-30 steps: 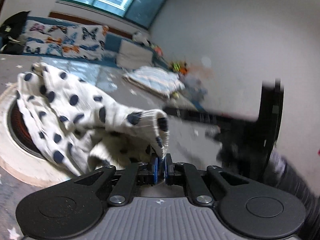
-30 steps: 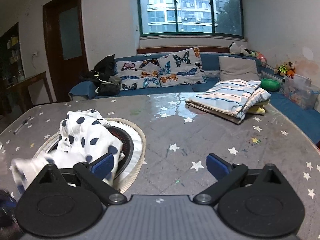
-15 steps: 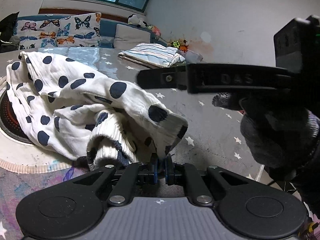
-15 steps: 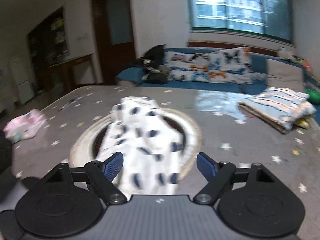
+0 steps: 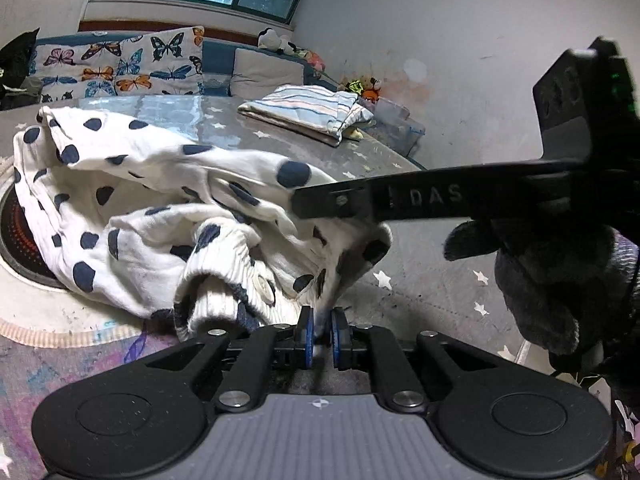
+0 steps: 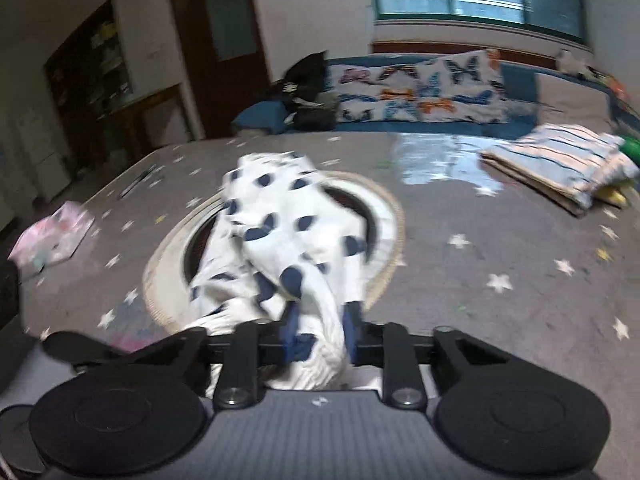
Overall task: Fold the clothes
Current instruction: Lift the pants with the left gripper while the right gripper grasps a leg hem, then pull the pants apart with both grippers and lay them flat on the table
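A white garment with navy polka dots (image 5: 168,208) lies bunched on the grey star-print table (image 5: 420,292), partly over a round inset burner. My left gripper (image 5: 320,338) is shut on its near edge, by a ribbed cuff with a button. In the right wrist view the same garment (image 6: 288,240) runs toward me, and my right gripper (image 6: 318,334) is closed on a fold of it. In the left wrist view the right gripper's black finger (image 5: 400,200) reaches in from the right over the cloth, held by a dark gloved hand (image 5: 560,272).
A folded striped cloth (image 6: 560,164) lies at the table's far right. A pink item (image 6: 52,232) and a pen lie at the table's left edge. The round burner rim (image 6: 384,208) sits mid-table. A sofa with butterfly cushions (image 6: 420,84) stands behind.
My right gripper swung left from open and empty, came over the garment and closed on a fold. My left gripper kept its hold and the cloth drew nearer.
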A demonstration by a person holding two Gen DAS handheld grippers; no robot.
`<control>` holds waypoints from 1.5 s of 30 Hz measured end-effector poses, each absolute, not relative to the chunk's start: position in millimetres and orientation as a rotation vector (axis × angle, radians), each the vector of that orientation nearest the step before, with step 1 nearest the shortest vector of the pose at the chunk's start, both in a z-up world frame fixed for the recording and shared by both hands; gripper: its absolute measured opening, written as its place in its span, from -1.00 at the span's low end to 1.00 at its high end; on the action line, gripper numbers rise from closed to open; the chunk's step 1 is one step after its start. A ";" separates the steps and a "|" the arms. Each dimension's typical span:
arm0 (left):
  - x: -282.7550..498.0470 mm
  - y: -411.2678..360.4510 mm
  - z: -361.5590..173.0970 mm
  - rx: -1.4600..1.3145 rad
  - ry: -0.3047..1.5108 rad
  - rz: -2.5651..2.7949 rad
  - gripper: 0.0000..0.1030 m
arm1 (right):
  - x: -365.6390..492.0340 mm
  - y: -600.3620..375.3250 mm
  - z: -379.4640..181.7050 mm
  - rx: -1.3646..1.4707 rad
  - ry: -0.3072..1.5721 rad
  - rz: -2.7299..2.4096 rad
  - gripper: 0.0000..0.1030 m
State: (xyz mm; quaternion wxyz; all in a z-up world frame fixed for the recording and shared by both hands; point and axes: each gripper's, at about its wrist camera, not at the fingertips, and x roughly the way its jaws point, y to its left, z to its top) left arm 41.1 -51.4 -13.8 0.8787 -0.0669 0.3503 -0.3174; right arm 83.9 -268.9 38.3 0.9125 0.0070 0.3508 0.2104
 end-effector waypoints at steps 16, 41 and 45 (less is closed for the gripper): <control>28.6 -30.3 4.5 0.017 0.641 -0.572 -0.06 | 102.3 -337.9 0.1 0.216 0.821 0.153 -0.73; 19.3 -52.9 -17.5 0.422 0.582 -0.475 -0.79 | 83.5 -338.9 4.8 0.182 0.841 0.211 -0.79; -4.5 -46.1 -2.8 0.583 0.517 -0.449 -0.81 | 67.0 -326.2 13.7 0.154 0.848 0.295 -0.82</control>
